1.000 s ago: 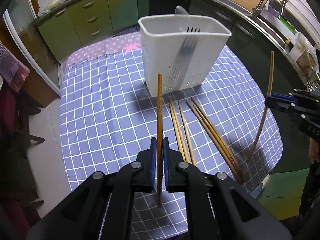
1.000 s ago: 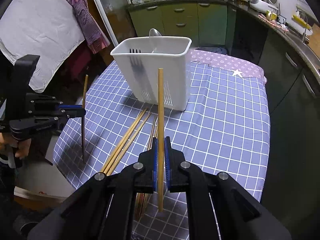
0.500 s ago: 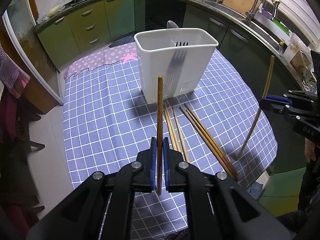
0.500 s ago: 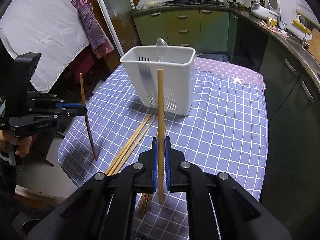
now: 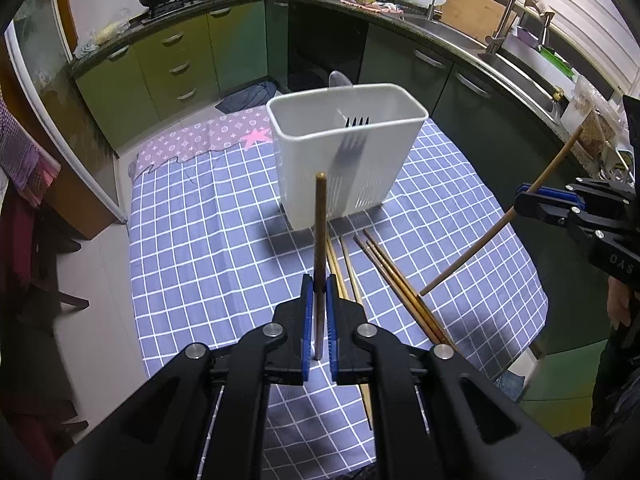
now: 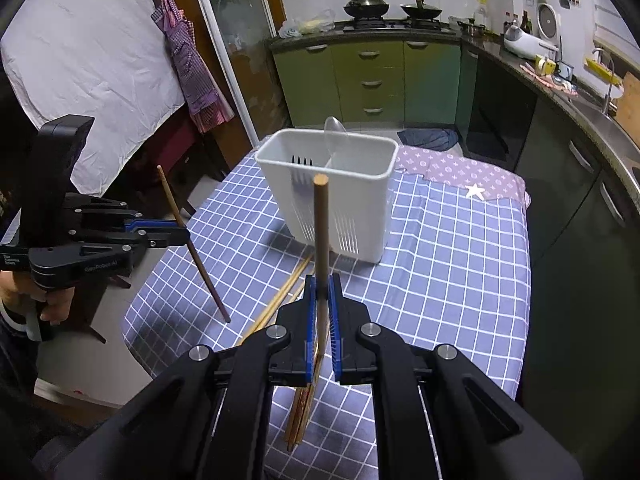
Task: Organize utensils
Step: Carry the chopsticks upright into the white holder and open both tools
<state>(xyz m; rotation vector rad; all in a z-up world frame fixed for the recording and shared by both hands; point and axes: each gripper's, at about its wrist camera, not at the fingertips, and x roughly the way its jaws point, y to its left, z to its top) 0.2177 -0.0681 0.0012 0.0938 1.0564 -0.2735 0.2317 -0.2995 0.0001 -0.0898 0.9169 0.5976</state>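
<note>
A dark brown wooden chopstick (image 5: 320,236) is pinched upright in the left gripper (image 5: 318,292); a lighter bamboo chopstick (image 6: 321,232) is clamped likewise in the right gripper (image 6: 321,288). More loose wooden chopsticks (image 5: 400,284) are seen lying on the blue checked tablecloth (image 5: 200,248), before the white plastic utensil caddy (image 5: 346,152).

The table (image 5: 208,240) wears a blue-violet cloth checked with thin white lines; its far end is lilac with a small pale motif and a pink star (image 5: 258,136). The utensil holder (image 5: 344,160) is white. The loose chopsticks (image 5: 400,284) are light tan to reddish brown. Both grippers are black with blue pads. The cabinets (image 6: 372,76) are olive green.
</note>
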